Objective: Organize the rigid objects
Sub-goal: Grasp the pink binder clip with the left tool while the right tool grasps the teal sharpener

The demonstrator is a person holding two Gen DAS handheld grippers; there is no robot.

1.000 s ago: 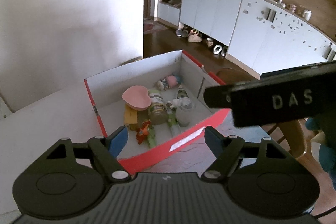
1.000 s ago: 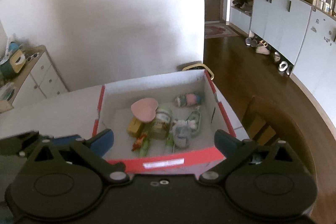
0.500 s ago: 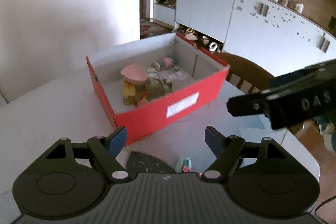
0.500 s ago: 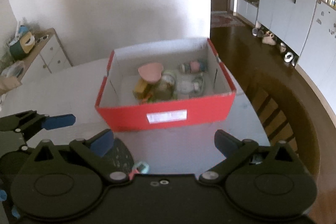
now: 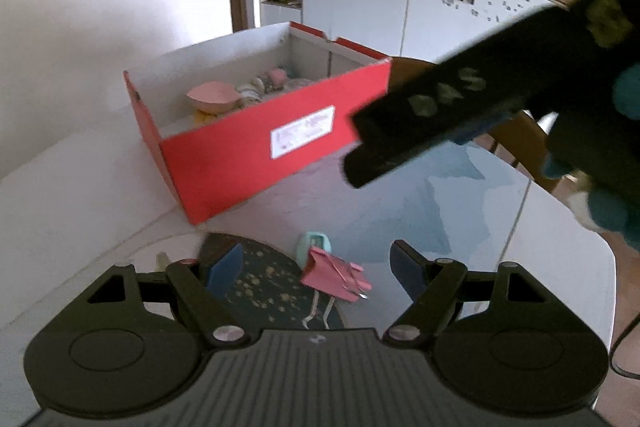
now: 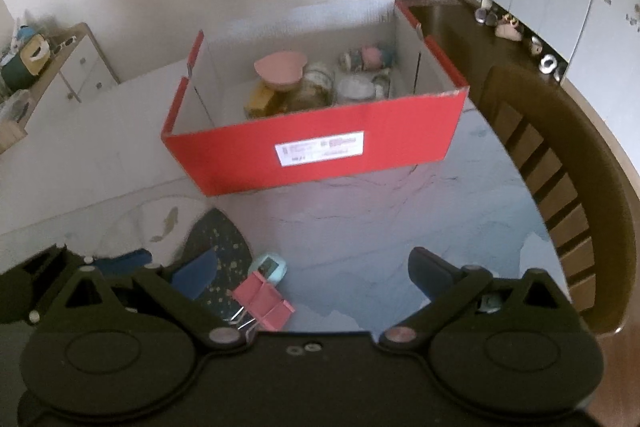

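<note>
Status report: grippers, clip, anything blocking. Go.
Left hand-held gripper open, empty. Right hand-held gripper open, empty. Pink binder clip on table, outside red box. Nothing blocking it.

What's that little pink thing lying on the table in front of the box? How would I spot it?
Find the red box on the table. On the near side of it lies a dark speckled mat, and at that mat's edge sits the pink binder clip. Unlike the small rounded teal gadget touching it, the clip is folded and angular, with silver wire handles.

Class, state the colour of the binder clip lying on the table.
Pink binder clip, clearest in the right wrist view.
</note>
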